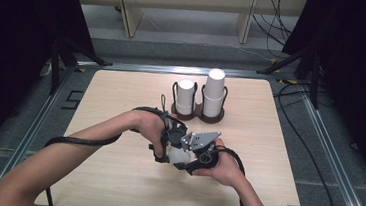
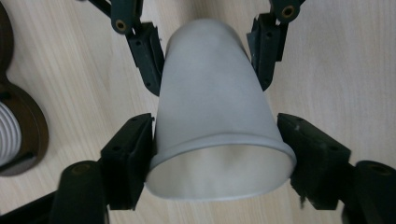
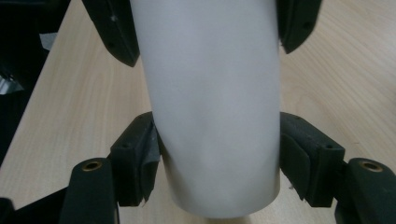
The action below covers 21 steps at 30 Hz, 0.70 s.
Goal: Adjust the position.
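White paper cup (image 1: pixel 179 154) hangs low over the wooden desk (image 1: pixel 121 97), held between both tongs. Left tongs (image 1: pixel 170 144) pinch its rim end on both sides; right tongs (image 1: pixel 197 157) clamp its base end. Behind, two cup stacks (image 1: pixel 200 97) stand in a dark holder (image 1: pixel 197 113).

High view: even overhead light on the table (image 1: pixel 113 187); left and right margins fall to near black; shadows under the hands soft and short; definition moderate, fine detail smeared. Left gripper view: bright, diffuse; the white cup (image 2: pixel 212 107) shows a mild sheen, its rim slightly soft; faint shadow on the wood beside it. Right gripper view: cup wall close, grainy, low in contrast; upper left corner dark; nearest jaw parts slightly blurred.
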Motion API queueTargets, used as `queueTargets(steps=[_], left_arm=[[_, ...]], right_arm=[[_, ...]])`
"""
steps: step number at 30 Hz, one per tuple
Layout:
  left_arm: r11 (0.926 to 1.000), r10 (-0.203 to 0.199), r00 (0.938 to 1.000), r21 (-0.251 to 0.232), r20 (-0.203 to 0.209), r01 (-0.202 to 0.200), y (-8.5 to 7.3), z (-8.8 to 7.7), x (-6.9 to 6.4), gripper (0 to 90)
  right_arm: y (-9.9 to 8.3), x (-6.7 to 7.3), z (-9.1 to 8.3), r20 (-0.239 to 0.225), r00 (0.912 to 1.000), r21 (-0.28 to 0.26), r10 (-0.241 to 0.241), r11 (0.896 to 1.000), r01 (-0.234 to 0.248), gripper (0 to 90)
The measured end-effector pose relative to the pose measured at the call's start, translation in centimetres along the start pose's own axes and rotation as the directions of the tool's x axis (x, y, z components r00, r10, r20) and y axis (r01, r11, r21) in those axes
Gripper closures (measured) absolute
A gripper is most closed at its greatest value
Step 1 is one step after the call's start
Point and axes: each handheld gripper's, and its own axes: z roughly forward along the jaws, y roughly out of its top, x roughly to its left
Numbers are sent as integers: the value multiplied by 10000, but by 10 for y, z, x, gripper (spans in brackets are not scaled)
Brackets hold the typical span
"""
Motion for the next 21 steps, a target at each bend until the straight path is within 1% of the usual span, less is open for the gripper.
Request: queueTargets(steps=[1, 3, 4, 5, 6, 7, 8, 9, 10, 11, 12, 13, 14, 15, 16, 17, 18, 19, 20, 21], left_arm=[[9998, -17, 10000, -194, -12, 17, -1, 0, 0, 266], [9982, -73, 9999, -598, -140, 65, -3, -1, 0, 193], [9967, -182, 9996, -789, -198, 166, -4, -2, -1, 154], [9946, -149, 9993, -1034, -343, 113, -5, -3, -1, 144], [9925, -55, 9984, -1222, -571, -15, -6, -5, 0, 139], [9878, -163, 9972, -1557, -733, 47, -8, -7, -1, 126], [9823, -431, 9960, -1853, -780, 280, -10, -7, -3, 97], [9825, -285, 9949, -1861, -964, 101, -12, -10, -2, 64], [9804, -287, 9938, -1970, -1072, 71, -14, -13, -3, 40], [9691, -691, 9921, -2429, -1051, 418, -17, -12, -6, 30], [9630, -858, 9898, -2643, -1138, 531, -20, -13, -7, 27], [9588, -1006, 9870, -2772, -1252, 625, -24, -14, -8, 27], [9565, -1089, 9840, -2846, -1412, 651, -28, -15, -8, 28], [9506, -1252, 9803, -3012, -1530, 744, -32, -15, -8, 28], [9466, -1359, 9770, -3124, -1642, 792, -37, -16, -9, 28], [9300, -1706, 9694, -3540, -1768, 991, -44, -15, -10, 28], [9158, -2007, 9620, -3842, -1849, 1172, -48, -13, -10, 27], [9026, -2278, 9544, -4096, -1928, 1327, -52, -12, -11, 27], [8933, -2430, 9498, -4272, -1972, 1398, -56, -11, -12, 25], [8784, -2646, 9436, -4536, -1990, 1507, -59, -10, -14, 16]], right_arm=[[0, -1, 0, 54, 9998, -59, -198, 9998, 199, 336], [-2, 0, -1, 156, 9999, -103, -44, 9999, 46, 341], [-3, 1, -1, 246, 9997, -160, -11, 9999, 15, 342], [-3, 0, -1, 272, 9996, -194, -60, 9998, 65, 343], [-4, 0, -2, 353, 9993, -247, -97, 9996, 105, 344], [-5, 0, -3, 443, 9990, -246, -34, 9997, 45, 344], [-6, 1, -4, 520, 9986, -324, 38, 9995, -21, 344], [-7, 0, -5, 583, 9983, -413, 1, 9991, 23, 345], [-8, 1, -7, 633, 9978, -569, 170, 9983, -134, 345], [-9, 1, -8, 727, 9972, -734, 155, 9972, -101, 345], [-11, 1, -9, 796, 9966, -817, 201, 9966, -135, 345], [-12, 1, -12, 879, 9957, -870, 300, 9960, -223, 345], [-13, 2, -13, 925, 9952, -969, 334, 9950, -244, 346], [-15, 2, -15, 1043, 9936, -1097, 430, 9935, -315, 345], [-16, 3, -17, 1074, 9925, -1152, 582, 9923, -457, 345], [-17, 3, -19, 1194, 9912, -1258, 579, 9911, -428, 345], [-20, 3, -21, 1338, 9887, -1383, 678, 9892, -491, 346], [-21, 4, -23, 1323, 9872, -1443, 893, 9871, -699, 346], [-23, 2, -25, 1438, 9864, -1574, 796, 9859, -566, 346], [-25, 3, -26, 1540, 9831, -1710, 986, 9827, -717, 346]])
